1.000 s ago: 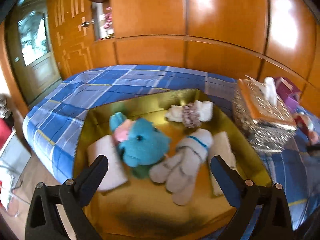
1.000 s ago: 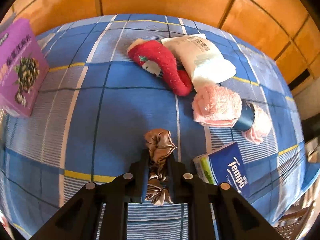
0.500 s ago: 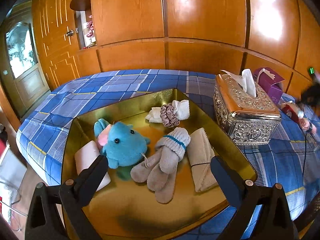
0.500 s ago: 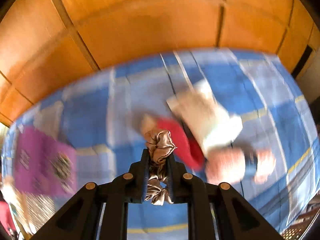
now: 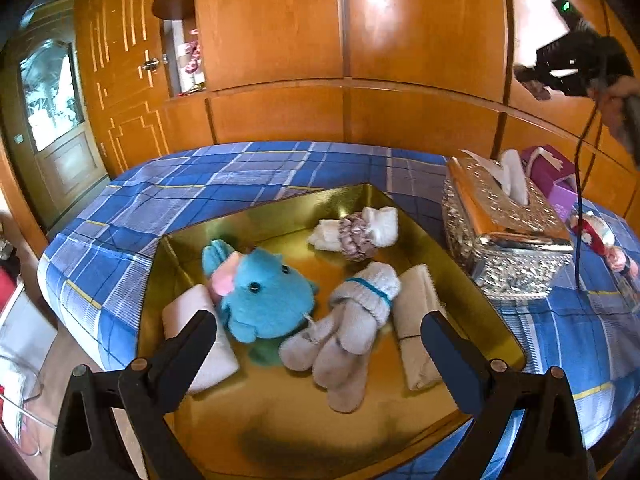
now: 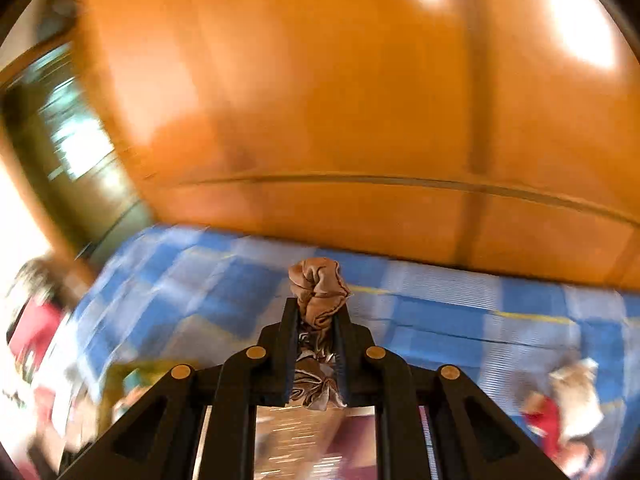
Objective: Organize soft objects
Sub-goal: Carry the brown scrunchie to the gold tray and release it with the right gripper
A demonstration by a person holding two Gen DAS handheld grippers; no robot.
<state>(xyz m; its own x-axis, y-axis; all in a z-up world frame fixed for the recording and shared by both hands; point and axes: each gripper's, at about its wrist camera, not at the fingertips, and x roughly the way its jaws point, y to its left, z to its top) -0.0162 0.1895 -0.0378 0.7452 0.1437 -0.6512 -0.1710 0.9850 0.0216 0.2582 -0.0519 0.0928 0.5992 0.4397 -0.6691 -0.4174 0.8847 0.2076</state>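
My right gripper [image 6: 317, 312] is shut on a brown satin scrunchie [image 6: 318, 290], held high above the blue plaid tablecloth [image 6: 420, 312]; from the left wrist view that gripper [image 5: 534, 82] hangs in the air at the upper right. My left gripper [image 5: 320, 326] stands open over the near side of a gold tray [image 5: 192, 236]. In the tray lie a blue plush toy [image 5: 264, 294], grey socks [image 5: 352, 320], a mauve scrunchie [image 5: 356, 234] on white socks, and folded cloths [image 5: 414, 320].
A silver tissue box [image 5: 504, 228] stands right of the tray, a purple box [image 5: 554, 174] behind it. A red sock [image 5: 596, 232] lies at the far right. A black cable [image 5: 578, 200] dangles from the right gripper. Wooden panelling closes off the back.
My right gripper has lifted the brown scrunchie off the tablecloth and swung it up and to the left. The left gripper stays open over the tray.
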